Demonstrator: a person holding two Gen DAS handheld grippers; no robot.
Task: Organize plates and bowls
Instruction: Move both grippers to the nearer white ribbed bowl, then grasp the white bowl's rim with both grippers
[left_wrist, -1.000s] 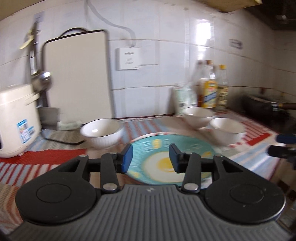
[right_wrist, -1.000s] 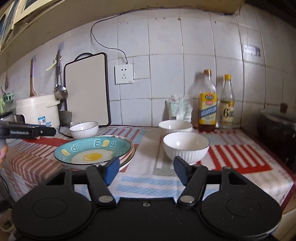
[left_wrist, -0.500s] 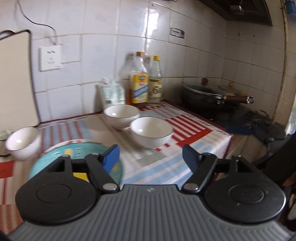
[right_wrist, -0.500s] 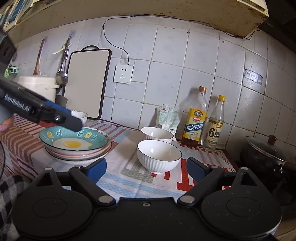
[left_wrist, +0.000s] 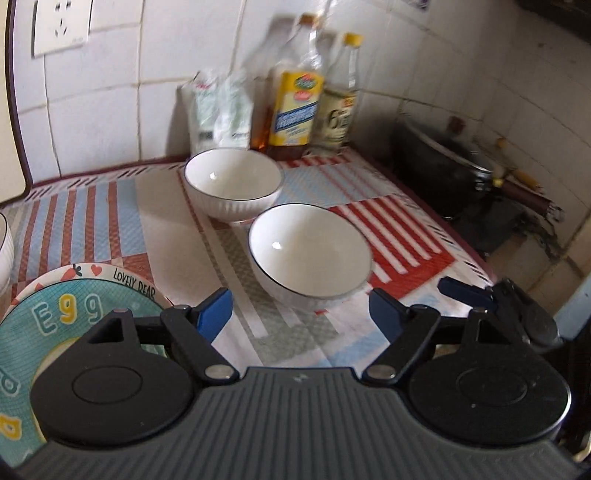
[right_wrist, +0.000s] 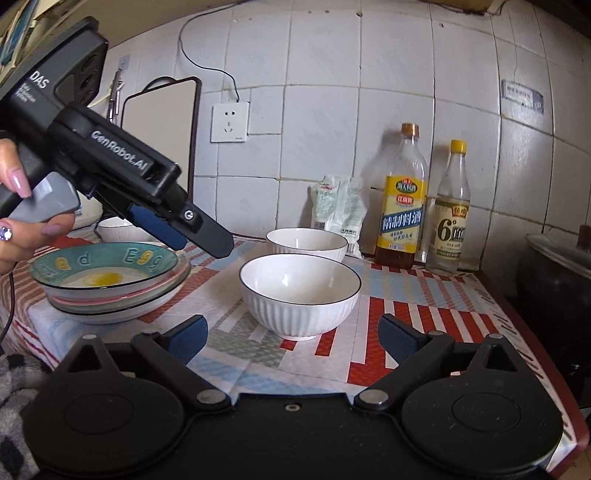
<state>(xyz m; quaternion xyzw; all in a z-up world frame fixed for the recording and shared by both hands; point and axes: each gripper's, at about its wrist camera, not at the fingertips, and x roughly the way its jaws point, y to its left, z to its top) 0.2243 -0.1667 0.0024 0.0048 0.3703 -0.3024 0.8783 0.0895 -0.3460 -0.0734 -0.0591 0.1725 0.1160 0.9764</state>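
Two white ribbed bowls with dark rims stand on the striped cloth, the near bowl (left_wrist: 310, 251) (right_wrist: 299, 291) in front of the far bowl (left_wrist: 232, 181) (right_wrist: 306, 243). My left gripper (left_wrist: 300, 314) is open and tilted down, just short of the near bowl. It also shows in the right wrist view, above the plates, as the left gripper (right_wrist: 192, 236). My right gripper (right_wrist: 293, 338) faces the near bowl with its jaws opening and nothing between them. A stack of plates (right_wrist: 110, 295) with a teal egg plate (left_wrist: 74, 310) on top sits at the left. A third bowl (right_wrist: 114, 227) stands behind it.
Two bottles (right_wrist: 400, 206) (right_wrist: 452, 218) and a white packet (right_wrist: 336, 210) stand against the tiled wall behind the bowls. A black lidded pot (right_wrist: 557, 273) sits at the right. A cutting board (right_wrist: 159, 125) leans at the back left. A hand (right_wrist: 22, 221) holds the left gripper.
The left wrist view has swung right from the egg plate to the two bowls, and its jaws have widened. The right gripper has come nearer the near bowl, with its jaws spread wider.
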